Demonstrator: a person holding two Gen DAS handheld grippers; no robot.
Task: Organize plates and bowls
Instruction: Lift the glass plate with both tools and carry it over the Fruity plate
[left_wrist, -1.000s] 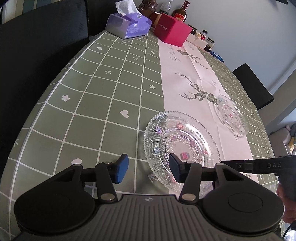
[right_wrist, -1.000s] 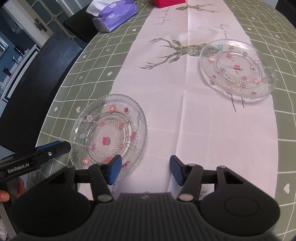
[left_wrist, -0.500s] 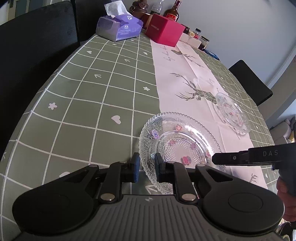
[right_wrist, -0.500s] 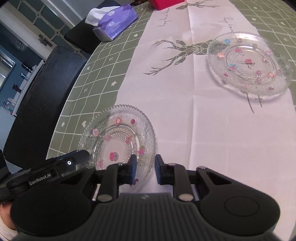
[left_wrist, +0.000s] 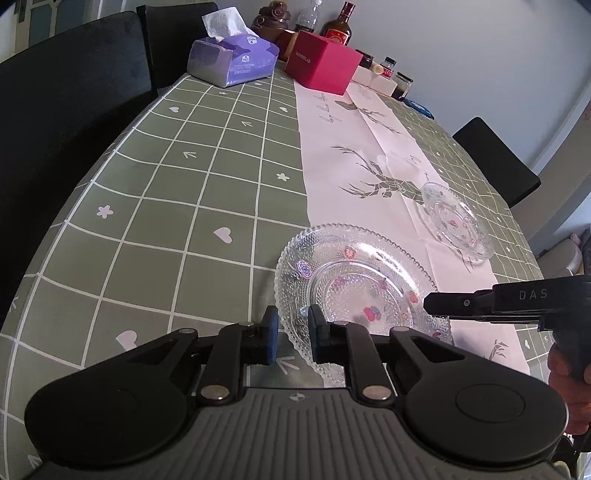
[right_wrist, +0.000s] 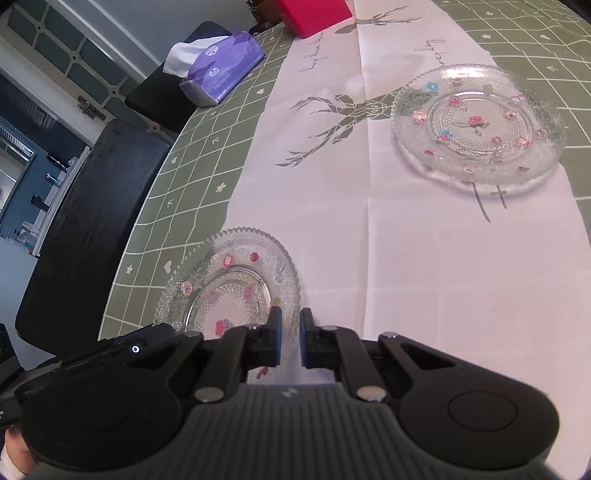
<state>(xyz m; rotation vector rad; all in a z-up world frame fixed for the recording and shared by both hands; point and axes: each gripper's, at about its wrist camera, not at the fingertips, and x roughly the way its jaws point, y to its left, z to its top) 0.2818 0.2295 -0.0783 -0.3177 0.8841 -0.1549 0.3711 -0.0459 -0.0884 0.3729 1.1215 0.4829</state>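
Observation:
A clear glass plate with pink flower marks (left_wrist: 362, 291) lies near the table's front edge, half on the white runner. My left gripper (left_wrist: 292, 332) is shut on its left rim. My right gripper (right_wrist: 289, 336) is shut on its right rim (right_wrist: 291, 284); the right gripper's finger also shows in the left wrist view (left_wrist: 454, 304). The plate (right_wrist: 229, 295) looks slightly tilted. A second glass plate (right_wrist: 480, 125) lies farther along the runner, to the right; it also shows in the left wrist view (left_wrist: 456, 221).
A green checked tablecloth (left_wrist: 166, 206) with a white deer-print runner (right_wrist: 406, 258) covers the table. At the far end stand a purple tissue box (left_wrist: 232, 59), a pink box (left_wrist: 321, 62), bottles and jars. Black chairs (left_wrist: 55, 110) stand on the left, another (left_wrist: 495, 158) on the right.
Both grippers went from open to shut, each closing on a rim of the near plate. Both cameras moved lower and closer to it.

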